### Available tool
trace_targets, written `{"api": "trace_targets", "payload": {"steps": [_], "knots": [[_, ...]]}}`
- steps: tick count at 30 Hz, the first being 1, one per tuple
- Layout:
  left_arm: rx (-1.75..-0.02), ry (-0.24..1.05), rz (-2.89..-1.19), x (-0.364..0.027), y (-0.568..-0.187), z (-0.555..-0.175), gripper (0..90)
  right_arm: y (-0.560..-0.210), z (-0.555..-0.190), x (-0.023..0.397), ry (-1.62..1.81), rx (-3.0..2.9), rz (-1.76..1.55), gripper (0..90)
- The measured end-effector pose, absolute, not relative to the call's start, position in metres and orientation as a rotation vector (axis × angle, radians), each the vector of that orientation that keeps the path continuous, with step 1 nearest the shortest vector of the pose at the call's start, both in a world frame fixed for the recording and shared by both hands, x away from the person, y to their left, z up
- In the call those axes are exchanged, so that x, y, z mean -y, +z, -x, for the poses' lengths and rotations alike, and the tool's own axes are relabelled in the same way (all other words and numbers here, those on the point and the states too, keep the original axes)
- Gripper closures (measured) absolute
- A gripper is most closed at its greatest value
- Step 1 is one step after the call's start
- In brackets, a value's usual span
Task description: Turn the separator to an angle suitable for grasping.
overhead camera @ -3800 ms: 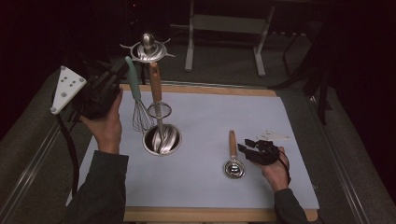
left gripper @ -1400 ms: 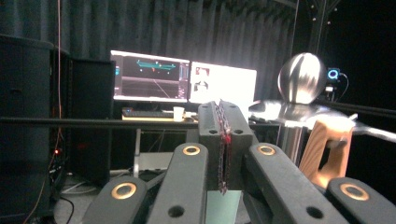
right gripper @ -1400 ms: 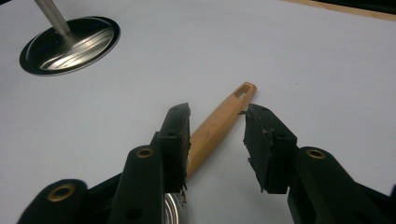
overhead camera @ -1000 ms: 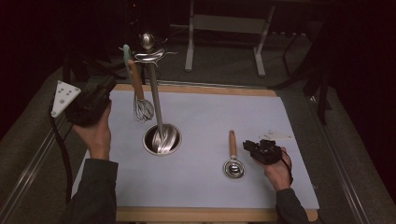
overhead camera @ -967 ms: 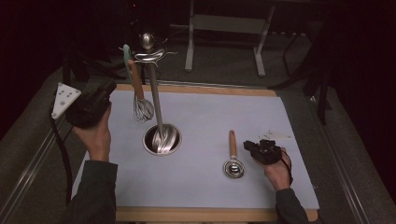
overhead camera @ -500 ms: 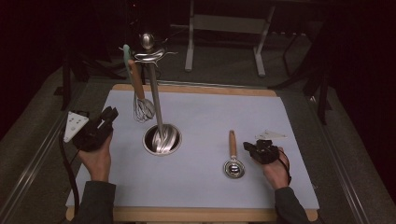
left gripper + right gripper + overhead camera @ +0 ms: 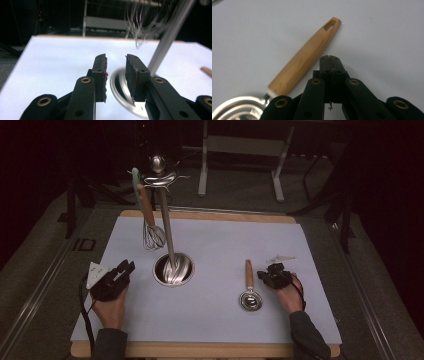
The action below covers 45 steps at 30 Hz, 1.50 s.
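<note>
High view: my left tongs (image 7: pixel 125 268) sit lower left on the desk (image 7: pixel 215 245); whisk (image 7: pixel 150 222) hangs on the stand (image 7: pixel 167 240), spoon (image 7: pixel 248 287) still to hang.

Left gripper view: jaws have just been opening, nothing between.

Right gripper view: right tongs (image 7: pixel 330 61) pressed closed, empty, just right of the spoon's handle.

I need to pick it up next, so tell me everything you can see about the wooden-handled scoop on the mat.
The scoop lies flat on the white mat, right of the stand's round metal base. It has a small round shiny metal bowl at the near end and a light wooden handle pointing away, tapering to a slotted hanging hole. The shut right gripper rests on the mat just beside the handle, not gripping it.
</note>
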State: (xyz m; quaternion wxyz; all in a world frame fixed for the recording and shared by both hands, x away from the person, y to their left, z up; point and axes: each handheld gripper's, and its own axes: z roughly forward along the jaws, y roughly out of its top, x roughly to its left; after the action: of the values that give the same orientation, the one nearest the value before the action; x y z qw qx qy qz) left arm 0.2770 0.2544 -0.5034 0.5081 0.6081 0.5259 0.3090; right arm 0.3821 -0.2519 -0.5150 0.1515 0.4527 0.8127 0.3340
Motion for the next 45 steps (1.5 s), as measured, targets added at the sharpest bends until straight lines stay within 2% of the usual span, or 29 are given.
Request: {"api": "trace_targets", "payload": {"steps": [7,29,38,45], "knots": [[-1.314,0.704,-1.557,-0.253,-0.531,-0.274,69.6,-0.520,-0.398,0.241,0.917,-2.384,-1.302,89.9],[-1.321,0.699,-1.561,-0.251,-0.535,-0.274,69.8,-0.518,-0.406,0.183,0.873,-2.524,-1.172,89.4],[-1.319,0.709,-1.569,-0.249,-0.536,-0.274,69.7,-0.497,-0.387,0.196,0.945,-2.566,-1.231,80.2],[-1.324,0.714,-1.569,-0.249,-0.537,-0.274,69.7,-0.500,-0.375,0.199,0.908,-2.651,-1.289,72.1]]}}
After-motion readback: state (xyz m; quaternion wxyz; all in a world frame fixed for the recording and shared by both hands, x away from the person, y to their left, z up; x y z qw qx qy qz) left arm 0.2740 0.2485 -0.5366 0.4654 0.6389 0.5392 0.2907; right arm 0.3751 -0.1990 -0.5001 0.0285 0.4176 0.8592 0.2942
